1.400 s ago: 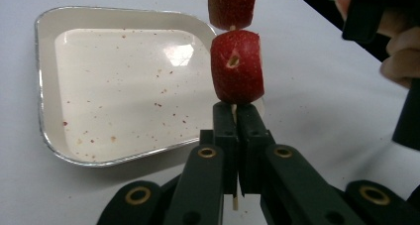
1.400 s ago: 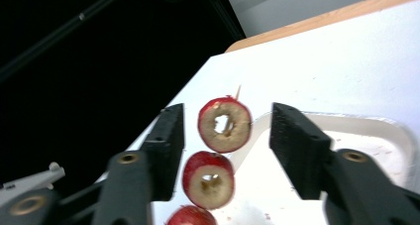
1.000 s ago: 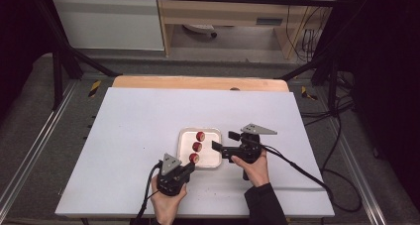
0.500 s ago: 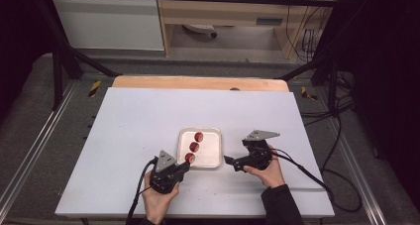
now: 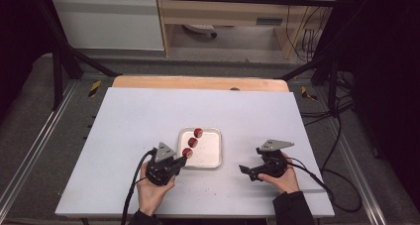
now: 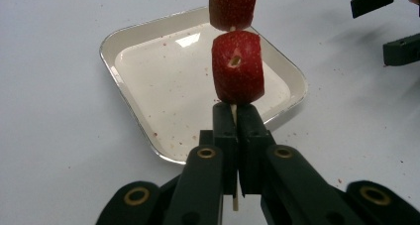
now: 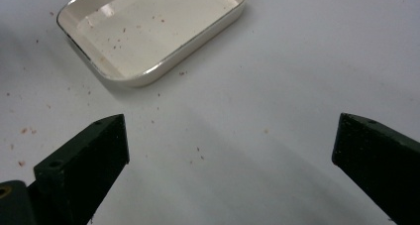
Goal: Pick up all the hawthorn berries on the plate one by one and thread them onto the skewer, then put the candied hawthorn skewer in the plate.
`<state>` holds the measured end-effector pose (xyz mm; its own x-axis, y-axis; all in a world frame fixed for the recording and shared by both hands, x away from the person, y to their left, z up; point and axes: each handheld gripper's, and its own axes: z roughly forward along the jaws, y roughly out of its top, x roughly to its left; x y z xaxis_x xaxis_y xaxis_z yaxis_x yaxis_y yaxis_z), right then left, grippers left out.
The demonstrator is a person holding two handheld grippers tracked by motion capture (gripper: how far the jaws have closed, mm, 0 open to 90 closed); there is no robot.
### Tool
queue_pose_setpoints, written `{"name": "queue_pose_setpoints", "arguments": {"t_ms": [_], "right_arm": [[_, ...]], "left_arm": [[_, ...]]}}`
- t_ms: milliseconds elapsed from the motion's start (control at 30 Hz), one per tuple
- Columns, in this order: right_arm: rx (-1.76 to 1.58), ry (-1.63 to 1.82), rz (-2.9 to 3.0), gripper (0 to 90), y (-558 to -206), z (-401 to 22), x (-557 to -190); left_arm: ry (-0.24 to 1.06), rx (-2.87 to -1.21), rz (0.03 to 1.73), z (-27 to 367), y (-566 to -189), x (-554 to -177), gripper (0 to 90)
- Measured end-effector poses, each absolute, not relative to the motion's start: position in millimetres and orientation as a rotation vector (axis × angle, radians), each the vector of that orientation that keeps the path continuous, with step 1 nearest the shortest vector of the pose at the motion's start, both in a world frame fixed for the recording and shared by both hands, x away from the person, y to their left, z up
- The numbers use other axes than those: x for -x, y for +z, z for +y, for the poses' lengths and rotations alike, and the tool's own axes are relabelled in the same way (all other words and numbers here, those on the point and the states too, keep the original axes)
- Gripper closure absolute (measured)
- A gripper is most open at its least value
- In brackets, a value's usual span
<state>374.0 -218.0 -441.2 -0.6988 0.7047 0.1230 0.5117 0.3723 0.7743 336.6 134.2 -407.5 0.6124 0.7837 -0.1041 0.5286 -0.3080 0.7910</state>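
Now left gripper (image 6: 236, 117) clamped tight on skewer (image 6: 234, 115) of strawberry pieces (image 6: 236, 66), above tray (image 6: 143, 71). Right gripper (image 7: 230, 155) wide apart, holding nothing, beside tray.

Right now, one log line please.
left gripper: shut on skewer | strawberries: three, over tray | right gripper: open, empty

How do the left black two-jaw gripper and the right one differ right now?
Left black two-jaw gripper: jaws shut on a thin wooden skewer strung with red strawberry pieces, held over the white rectangular tray. Right black two-jaw gripper: jaws wide apart after just opening, nothing between them, over bare table beside the tray. Shared: both are hand-held, black, with a grey three-cornered top plate.
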Motion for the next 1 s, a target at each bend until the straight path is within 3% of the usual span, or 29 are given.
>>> {"name": "queue_pose_setpoints", "arguments": {"t_ms": [467, 1000], "right_arm": [[-1.063, 1.258, 2.406, 2.5, -448, -239, -360], [-1.082, 1.244, 2.414, 2.5, -453, -243, -358]], "left_arm": [[0.391, -2.058, 1.015, 126, -389, -356, 88.0], [0.395, -2.157, 1.065, 113, -406, -383, 88.0]]}}
